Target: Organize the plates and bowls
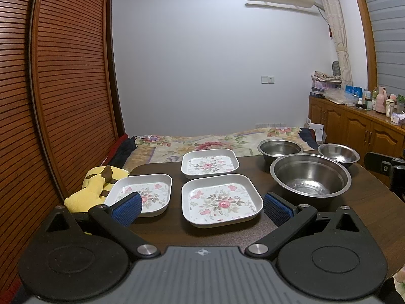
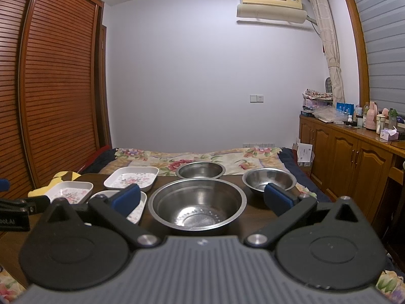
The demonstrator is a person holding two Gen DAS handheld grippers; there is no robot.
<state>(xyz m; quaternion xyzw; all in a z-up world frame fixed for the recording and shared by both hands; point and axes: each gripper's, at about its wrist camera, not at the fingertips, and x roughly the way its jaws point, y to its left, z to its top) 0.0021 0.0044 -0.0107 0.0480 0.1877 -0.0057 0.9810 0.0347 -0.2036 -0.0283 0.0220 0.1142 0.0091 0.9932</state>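
Observation:
Three square white plates with flower prints lie on the dark table (image 1: pixel 164 230): a near one (image 1: pixel 221 200), a far one (image 1: pixel 209 164) and a left one (image 1: pixel 149 195). Three steel bowls stand to the right: a large one (image 1: pixel 310 177), a far one (image 1: pixel 279 149) and a small one (image 1: pixel 338 153). My left gripper (image 1: pixel 202 209) is open and empty, just before the near plate. My right gripper (image 2: pixel 202 198) is open and empty, just before the large bowl (image 2: pixel 197 204). The far bowl (image 2: pixel 200 170), small bowl (image 2: pixel 269 178) and plates (image 2: pixel 131 176) also show there.
A yellow plush toy (image 1: pixel 93 187) lies at the table's left edge. A bed with a floral cover (image 1: pixel 215 143) lies beyond the table. A slatted wardrobe (image 1: pixel 63 88) stands left, and a wooden cabinet (image 1: pixel 354 126) with bottles stands right.

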